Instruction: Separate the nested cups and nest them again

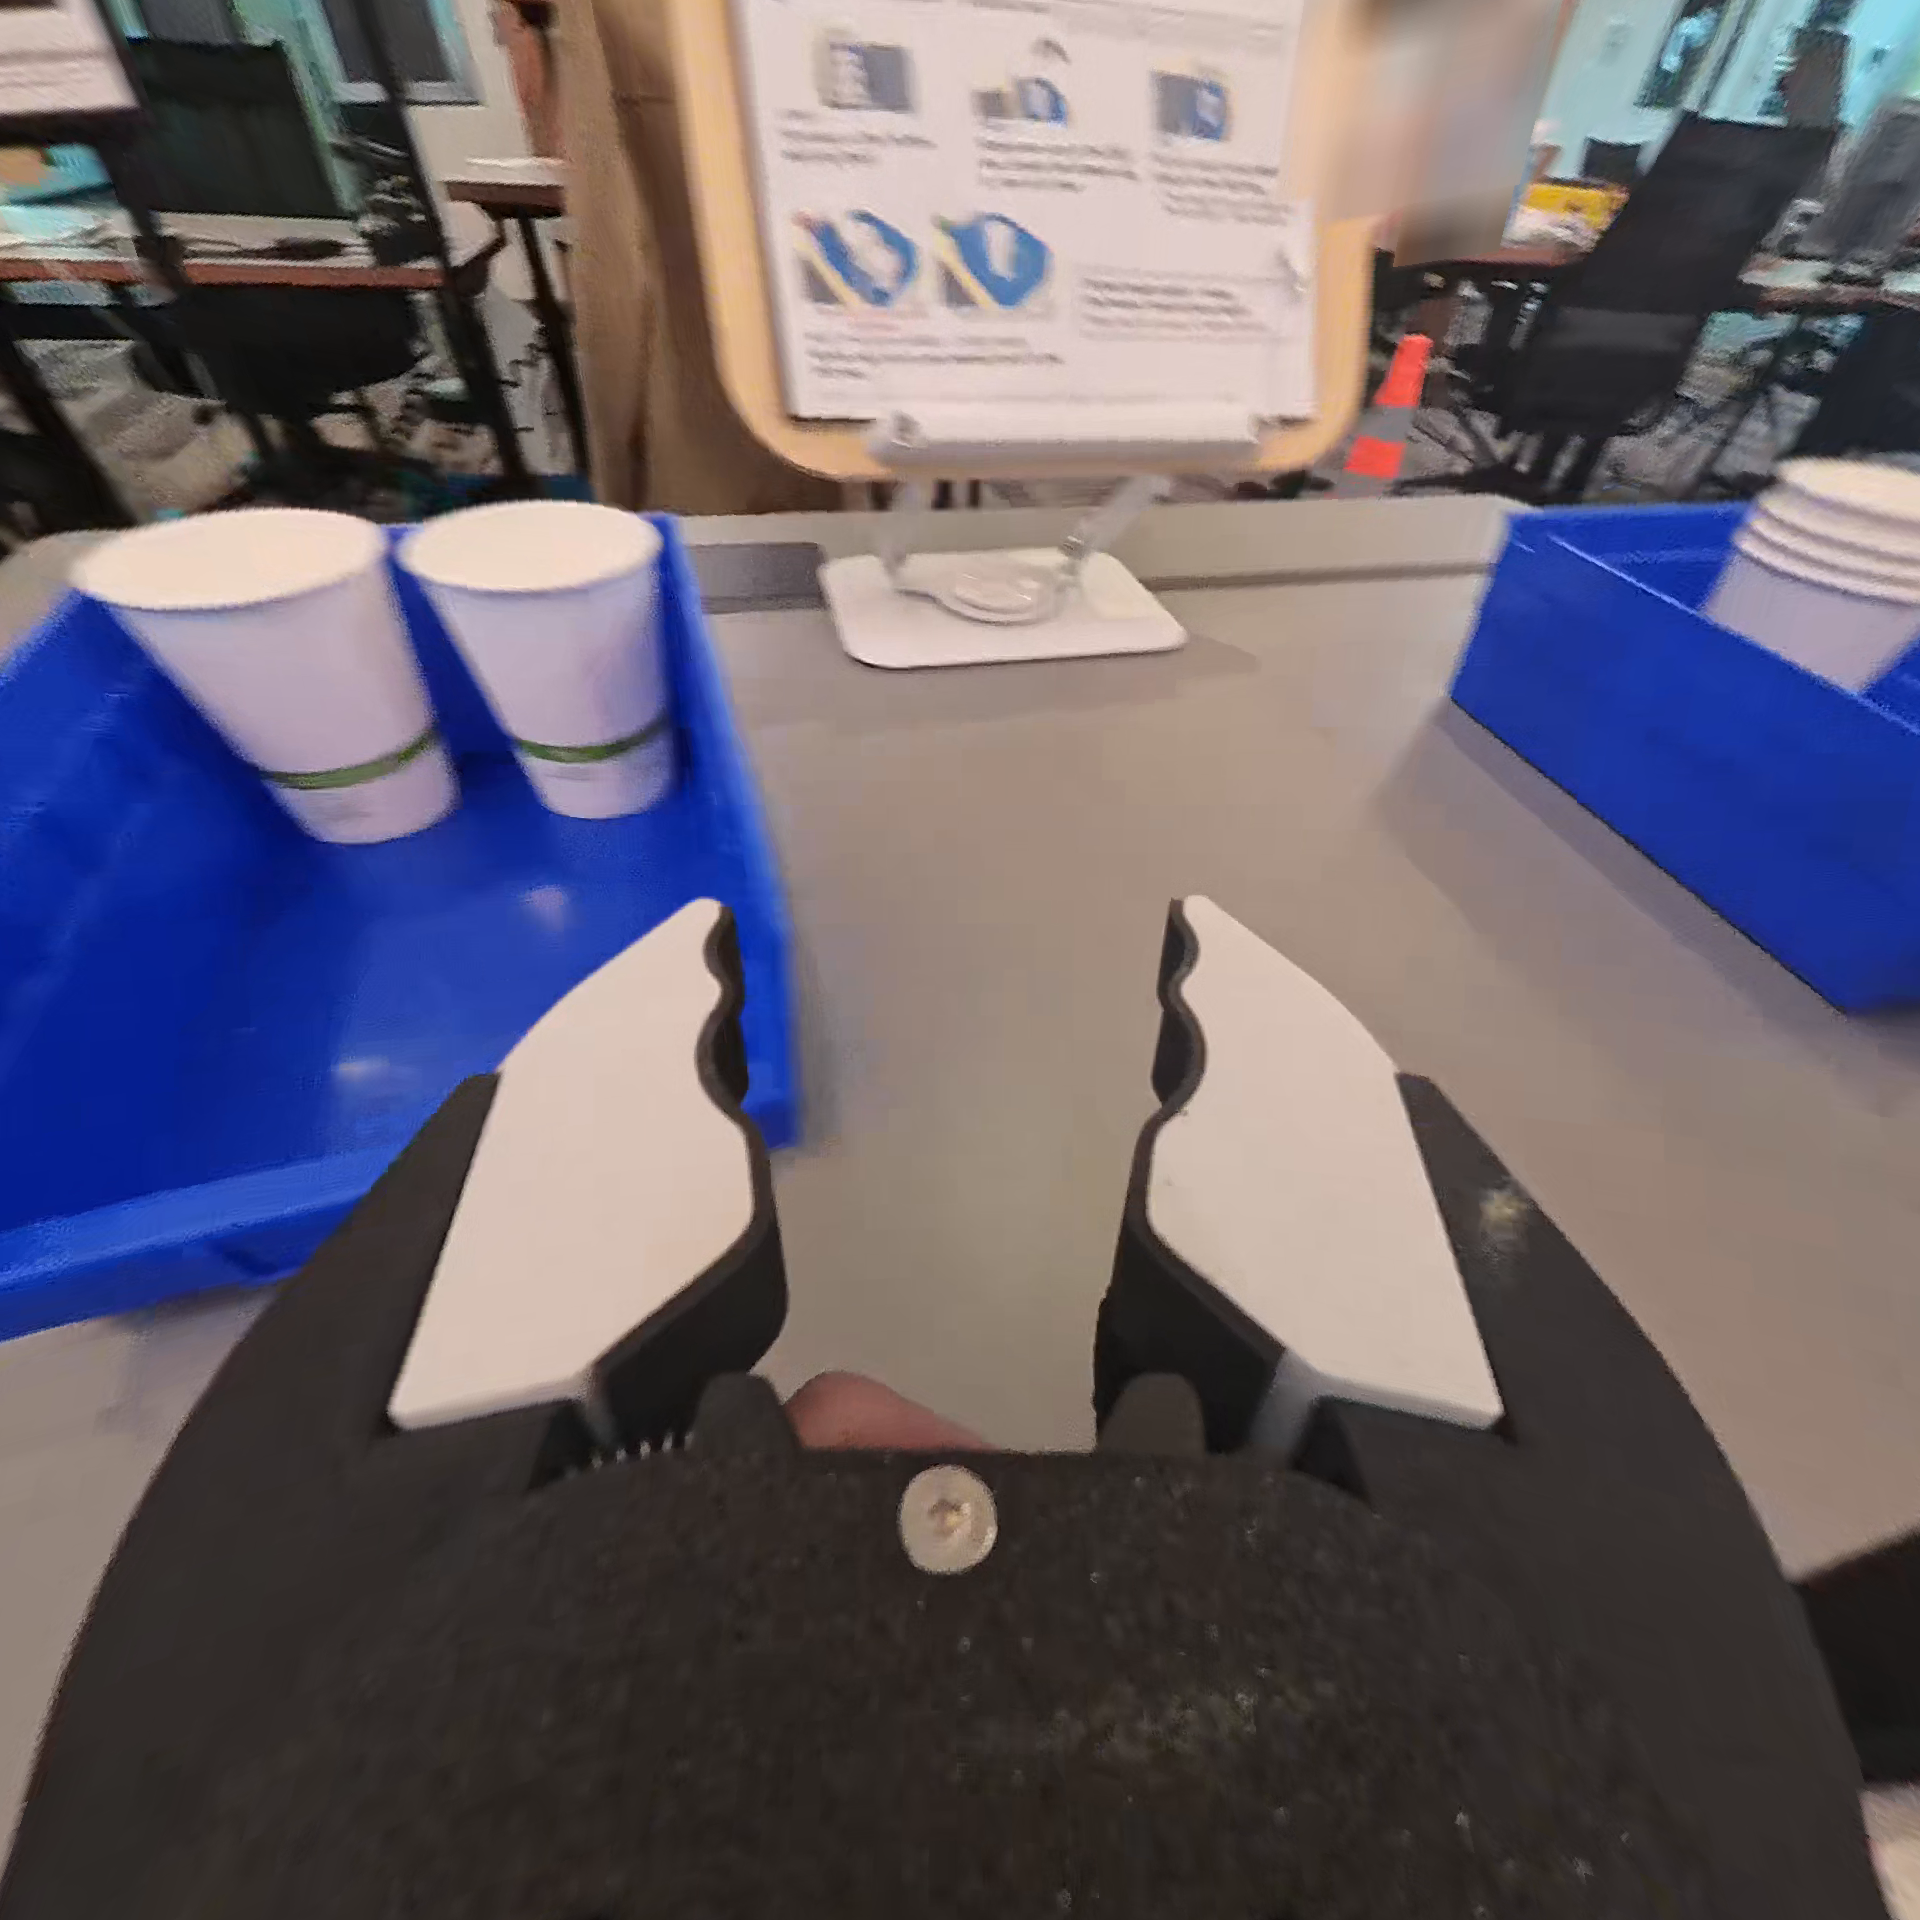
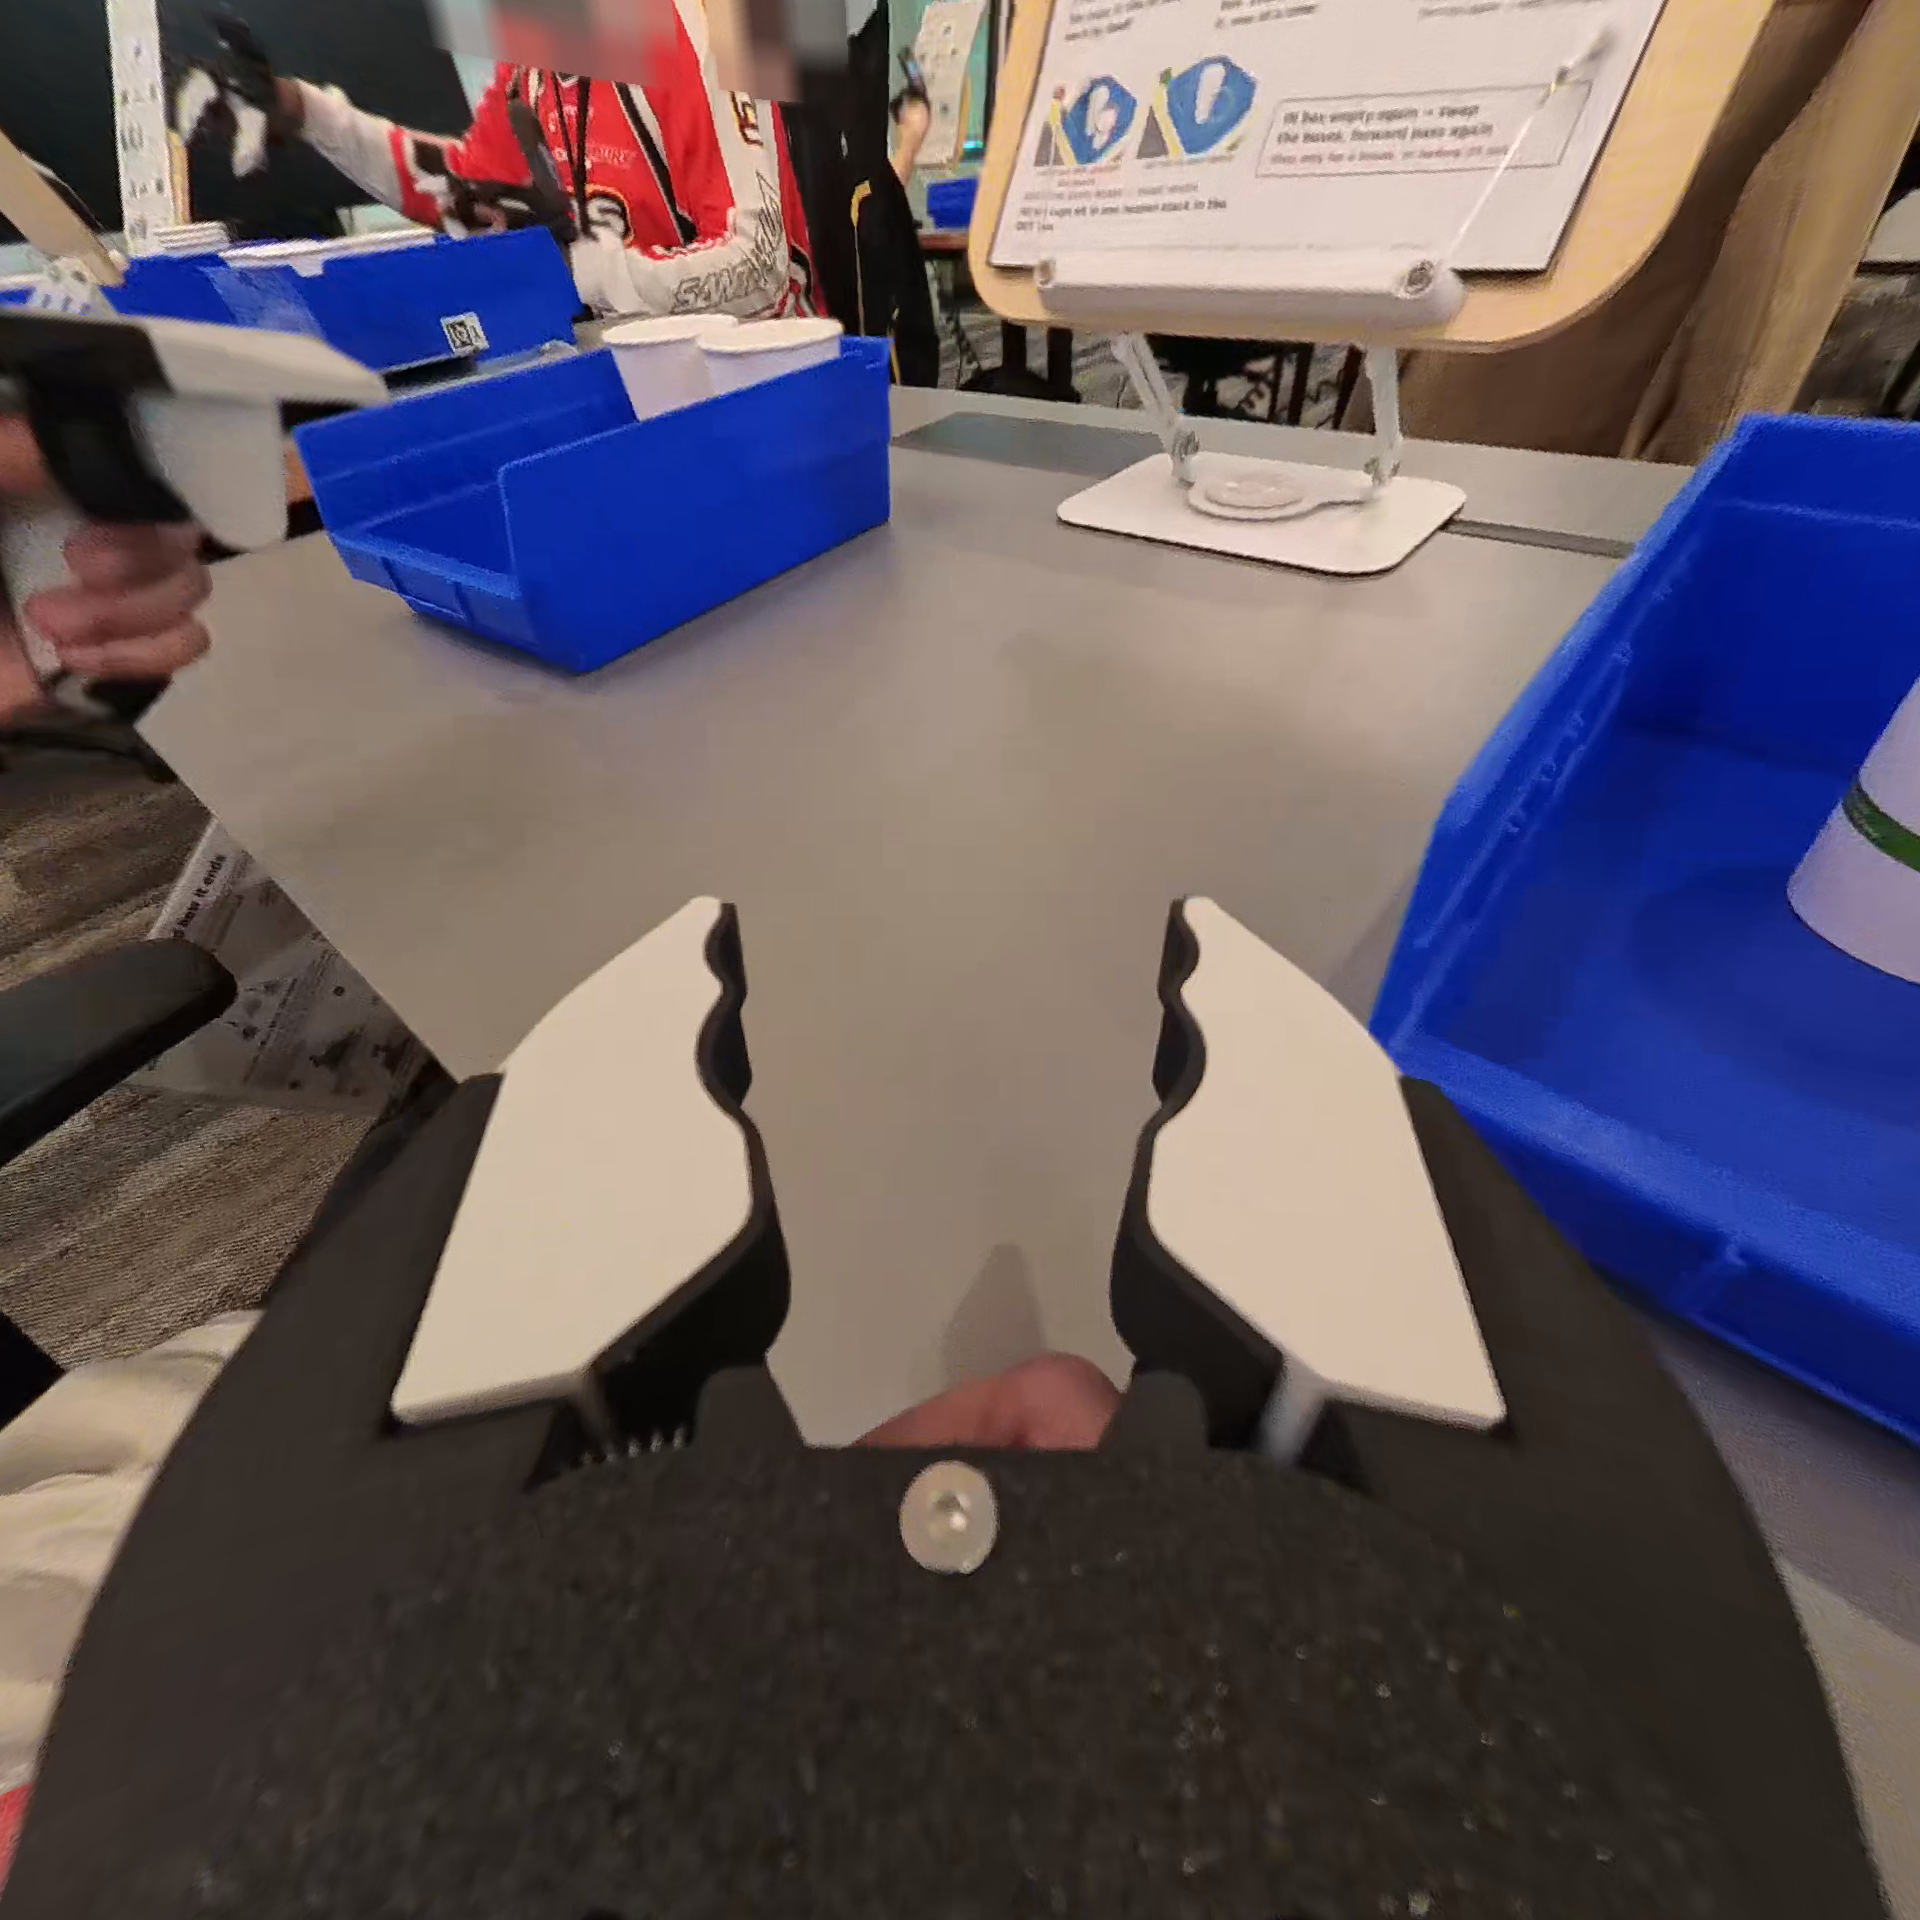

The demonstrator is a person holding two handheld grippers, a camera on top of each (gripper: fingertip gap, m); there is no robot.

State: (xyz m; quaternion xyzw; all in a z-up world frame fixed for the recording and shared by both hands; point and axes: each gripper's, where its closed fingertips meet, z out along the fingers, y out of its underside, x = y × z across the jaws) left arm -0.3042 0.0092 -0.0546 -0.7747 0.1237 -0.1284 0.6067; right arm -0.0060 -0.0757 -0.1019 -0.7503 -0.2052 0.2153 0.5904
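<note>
Two separate white paper cups with a green band, one on the left [image 1: 281,675] and one beside it [image 1: 566,655], stand upright at the back of the left blue bin [image 1: 364,997]. A nested stack of white cups [image 1: 1829,561] stands in the right blue bin [image 1: 1662,727]. My left gripper [image 1: 951,935] is open and empty above the grey table, just right of the left bin. My right gripper [image 2: 951,935] is open and empty above the table, left of the right bin [image 2: 1621,1039], where the stack's base [image 2: 1870,873] shows. The left bin [image 2: 623,520] with its two cups [image 2: 717,358] shows far left.
A wooden-framed instruction sheet on a white stand [image 1: 997,603] sits at the table's back edge, also in the right wrist view [image 2: 1257,509]. The left gripper [image 2: 208,416] and a hand show at the left edge. A person sits beyond at another table with blue bins [image 2: 343,281].
</note>
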